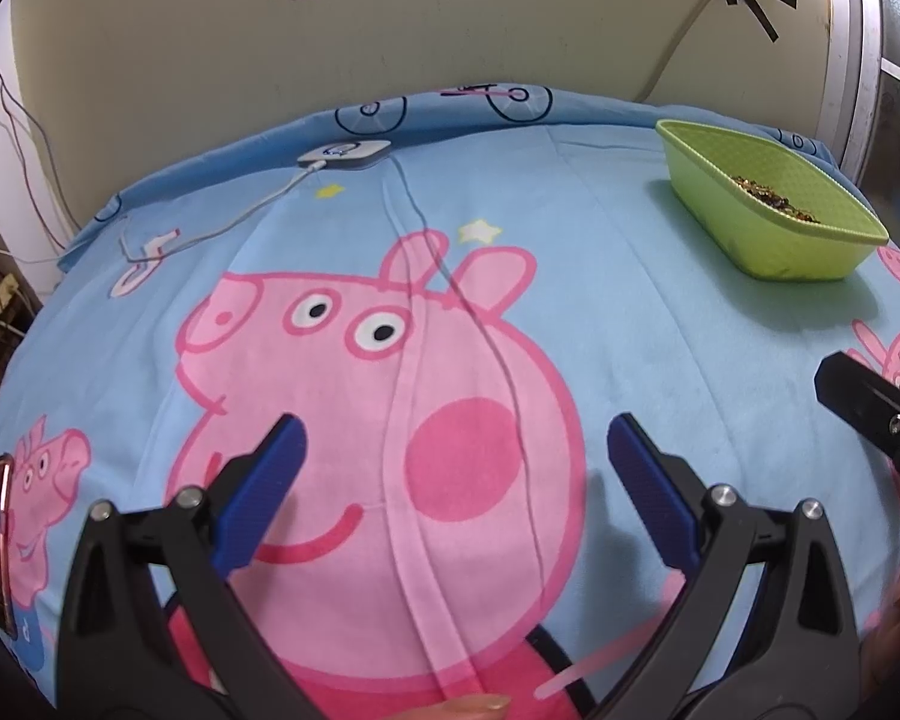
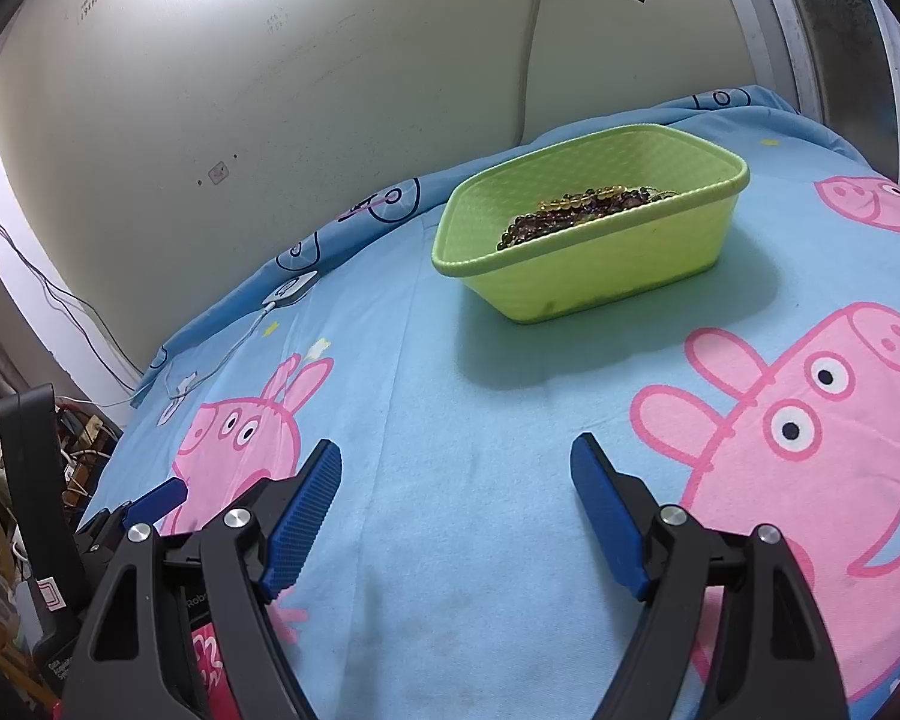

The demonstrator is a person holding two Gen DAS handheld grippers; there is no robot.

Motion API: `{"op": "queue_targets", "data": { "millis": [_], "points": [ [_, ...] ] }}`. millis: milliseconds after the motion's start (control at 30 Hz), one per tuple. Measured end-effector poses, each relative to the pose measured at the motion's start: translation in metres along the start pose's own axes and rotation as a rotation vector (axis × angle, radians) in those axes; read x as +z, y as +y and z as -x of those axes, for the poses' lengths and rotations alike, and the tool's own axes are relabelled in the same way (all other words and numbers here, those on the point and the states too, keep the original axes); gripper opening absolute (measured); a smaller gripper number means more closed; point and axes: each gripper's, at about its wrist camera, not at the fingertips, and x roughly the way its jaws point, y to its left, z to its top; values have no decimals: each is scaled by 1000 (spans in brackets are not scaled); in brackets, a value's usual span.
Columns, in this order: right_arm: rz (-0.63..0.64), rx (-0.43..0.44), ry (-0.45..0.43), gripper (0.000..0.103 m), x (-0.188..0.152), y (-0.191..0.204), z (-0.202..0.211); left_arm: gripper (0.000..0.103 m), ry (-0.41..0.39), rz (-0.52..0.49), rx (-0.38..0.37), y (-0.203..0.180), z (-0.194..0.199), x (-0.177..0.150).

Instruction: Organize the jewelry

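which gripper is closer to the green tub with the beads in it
Right. The right gripper, jaws open, faces the green tub just ahead across bare sheet. The left gripper, also open, sits over the pig print, with the tub far off to its upper right.

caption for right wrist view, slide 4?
Open right gripper hovers above blue cartoon-pig sheet, facing green tub of beaded jewelry.
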Motion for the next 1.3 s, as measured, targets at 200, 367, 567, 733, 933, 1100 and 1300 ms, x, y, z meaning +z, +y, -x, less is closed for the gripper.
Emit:
{"op": "queue_targets", "data": {
  "millis": [200,367,567,733,933,1100,1300],
  "points": [
    [3,3,8,61,2,-1,-3,96,10,6,-4,-1,-1,0],
    [2,4,8,61,1,0,-3,96,20,6,-14,0,-3,0],
    [1,8,9,61,1,0,-3,96,44,11,-15,1,-6,0],
    [-1,15,11,61,2,-2,-4,96,66,16,-17,1,-10,-1],
    [-1,20,16,61,2,-3,-4,96,99,35,-35,6,-15,-1],
    [-1,22,21,61,2,-3,-5,97,114,67,-60,11,-17,-2],
    [-1,23,22,61,2,-3,-6,97,105,66,-71,13,-14,-4]
  ]
}}
